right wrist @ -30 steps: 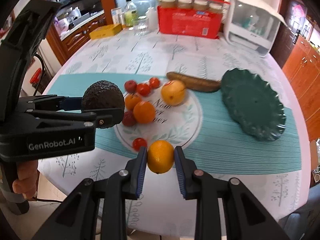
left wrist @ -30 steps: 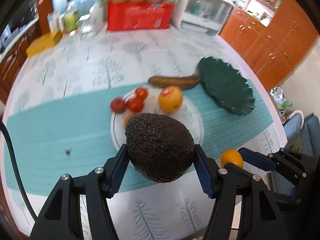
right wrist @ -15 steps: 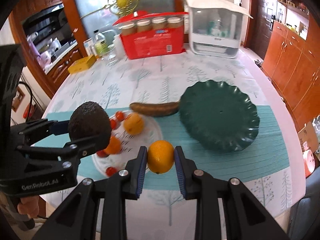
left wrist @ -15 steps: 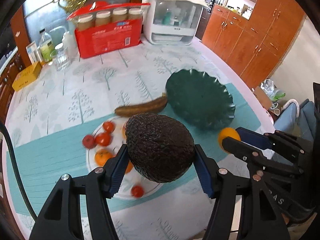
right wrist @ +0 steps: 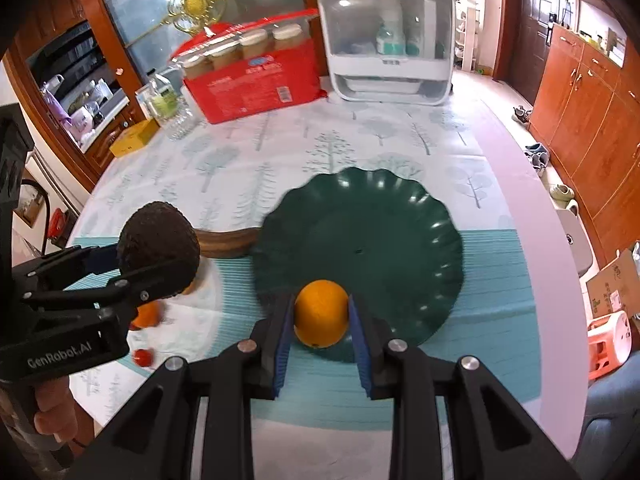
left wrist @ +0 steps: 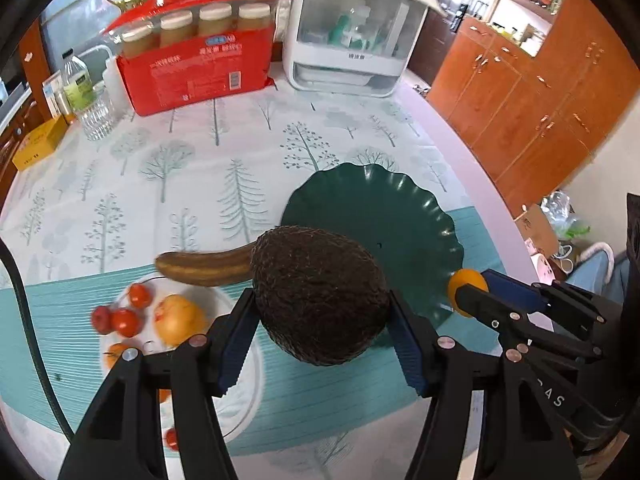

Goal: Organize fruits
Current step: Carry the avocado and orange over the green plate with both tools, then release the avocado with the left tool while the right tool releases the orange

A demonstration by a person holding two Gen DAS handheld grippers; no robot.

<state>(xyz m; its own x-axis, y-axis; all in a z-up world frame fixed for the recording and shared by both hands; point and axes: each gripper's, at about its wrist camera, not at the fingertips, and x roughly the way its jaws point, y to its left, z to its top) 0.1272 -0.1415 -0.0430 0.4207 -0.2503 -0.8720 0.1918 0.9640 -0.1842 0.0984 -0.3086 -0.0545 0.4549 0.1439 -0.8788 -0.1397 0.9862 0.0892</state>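
My left gripper is shut on a dark avocado and holds it above the table, at the near left rim of the green scalloped plate. My right gripper is shut on an orange, held over the near rim of the same green plate. The left gripper with the avocado also shows at the left in the right wrist view. The orange shows at the right in the left wrist view.
A white plate left of the green one holds cherry tomatoes, an apple and small oranges. A browned banana lies between the plates. A red jar pack, a white appliance and bottles stand at the back.
Both grippers have moved right and forward from the white plate toward the green plate, each carrying its fruit. The orange is now over the green plate's near rim.
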